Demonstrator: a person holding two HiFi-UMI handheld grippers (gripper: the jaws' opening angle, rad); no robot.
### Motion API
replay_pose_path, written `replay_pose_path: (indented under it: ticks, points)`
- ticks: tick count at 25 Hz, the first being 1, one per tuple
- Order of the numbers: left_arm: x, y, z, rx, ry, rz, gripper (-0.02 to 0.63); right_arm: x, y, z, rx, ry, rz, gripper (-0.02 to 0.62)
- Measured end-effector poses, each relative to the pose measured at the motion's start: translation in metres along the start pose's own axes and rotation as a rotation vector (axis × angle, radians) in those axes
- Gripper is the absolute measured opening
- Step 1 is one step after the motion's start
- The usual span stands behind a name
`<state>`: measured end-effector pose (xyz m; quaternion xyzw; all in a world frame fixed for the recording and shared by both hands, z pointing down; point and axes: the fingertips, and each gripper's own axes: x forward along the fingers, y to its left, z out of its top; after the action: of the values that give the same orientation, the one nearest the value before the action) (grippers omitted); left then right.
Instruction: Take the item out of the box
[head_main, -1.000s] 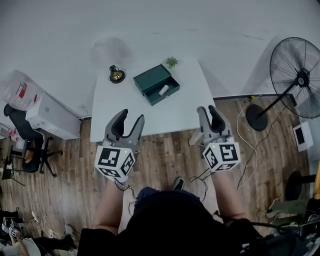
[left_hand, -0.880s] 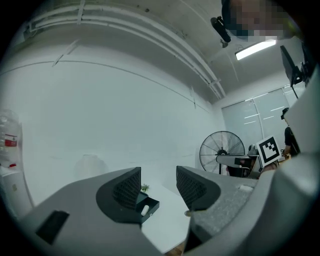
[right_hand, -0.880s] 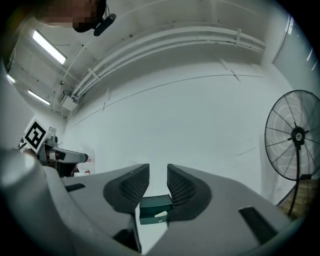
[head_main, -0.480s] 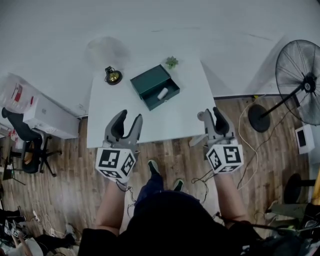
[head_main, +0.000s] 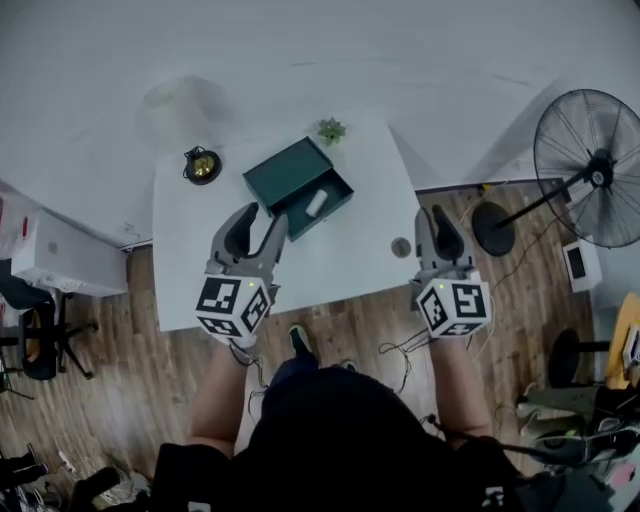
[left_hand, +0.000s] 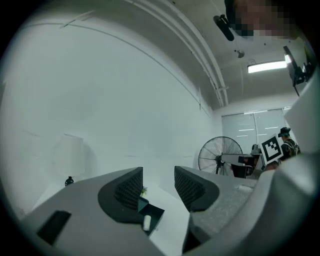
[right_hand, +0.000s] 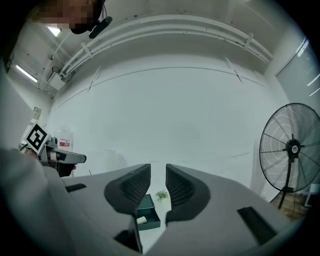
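1. Risk: the green box (head_main: 285, 175) is probably light, and nothing is holding it. If a jaw is pushing on its wall, it may be sliding toward the far edge of the worktop (head_main: 190, 260) and knocking the small plant (head_main: 330, 130).
2. Risk: the item (head_main: 317, 203), a small white roll, is lying loose in the box's open tray. Pads arriving at a bad angle may be rolling it away or squeezing it out, I think.
3. Risk: the tray walls are standing close around the item, so jaws that are too wide may be catching the rim instead.
4. The left hand-held gripper (head_main: 265, 218) is keeping its jaws spread w/ nothing btw them; they have just been closing somewhat. It is hovering over the middle of the worktop, tips just beside the box's near corner. The item is lying ahead, slightly right, toward the far edge.
5. The right hand-held gripper (head_main: 436, 215) is also apart, w/ a narrower gap & empty, and has just been closing too. It is hovering at the worktop's right edge, w/ box & item well apart from it, toward the far-left.
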<state>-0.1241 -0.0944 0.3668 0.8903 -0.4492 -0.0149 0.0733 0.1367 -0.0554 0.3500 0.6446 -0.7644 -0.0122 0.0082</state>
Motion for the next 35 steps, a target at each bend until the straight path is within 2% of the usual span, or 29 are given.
replay_pose_path:
  ticks: [6,11,14,21,27,32,35]
  points:
    - [0.037,0.047,-0.027,-0.056,0.061,-0.055,0.192,0.041,0.011,-0.012,-0.015,0.057,-0.054,0.098]
    - [0.076,0.059,-0.080,-0.097,0.263,-0.150,0.189,0.068,0.013,-0.024,-0.028,0.102,-0.074,0.095]
    - [0.097,0.060,-0.109,-0.087,0.346,-0.179,0.189,0.082,0.010,-0.038,-0.018,0.130,-0.071,0.095]
    - [0.130,0.065,-0.154,-0.054,0.485,-0.158,0.189,0.123,-0.012,-0.071,0.044,0.161,-0.033,0.091]
    - [0.156,0.050,-0.206,-0.052,0.692,-0.190,0.189,0.175,-0.025,-0.087,0.086,0.156,0.064,0.089]
    - [0.188,0.055,-0.249,-0.039,0.772,-0.125,0.189,0.194,-0.064,-0.113,0.158,0.205,0.093,0.083]
    - [0.204,0.057,-0.280,-0.015,0.856,-0.112,0.189,0.206,-0.088,-0.125,0.185,0.215,0.097,0.077]
